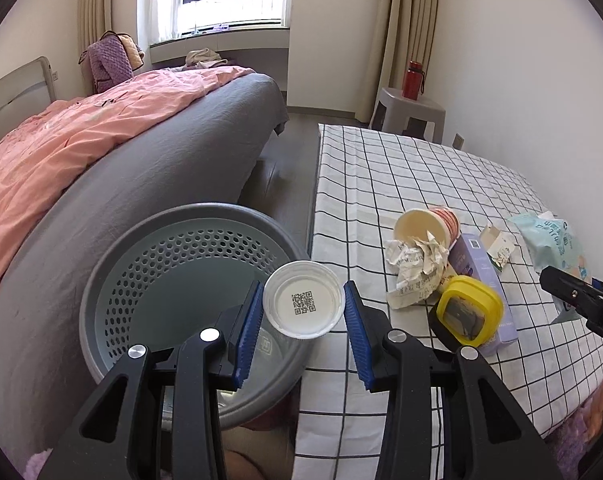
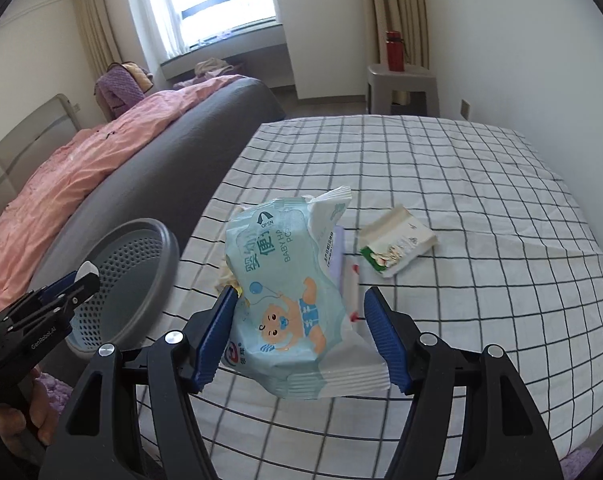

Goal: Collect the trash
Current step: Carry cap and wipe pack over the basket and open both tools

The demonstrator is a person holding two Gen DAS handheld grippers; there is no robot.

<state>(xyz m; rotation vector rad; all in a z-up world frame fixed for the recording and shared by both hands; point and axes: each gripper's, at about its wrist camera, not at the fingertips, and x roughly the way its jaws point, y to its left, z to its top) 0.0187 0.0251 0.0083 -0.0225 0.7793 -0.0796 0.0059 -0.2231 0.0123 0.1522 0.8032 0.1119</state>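
Both grippers loaded beside the bin

Our right gripper [image 2: 299,332] clamps the soft, crinkly wipes pack [image 2: 289,288] across its middle, above the checked cloth [image 2: 461,184]; our left gripper [image 1: 301,332] seemingly pinches a light, crushable plastic cup [image 1: 303,304] over the basket [image 1: 173,264].

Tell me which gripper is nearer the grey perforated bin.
Left. The left gripper, holding a clear plastic cup, is over the bin's rim. The right gripper, clamping the wipes pack, is over the checked sheet, farther off.

To your left the bed [image 1: 189,152] under its pink quilt [image 1: 61,148], a red bottle [image 1: 413,79] on the grey stool [image 1: 411,114] ahead.
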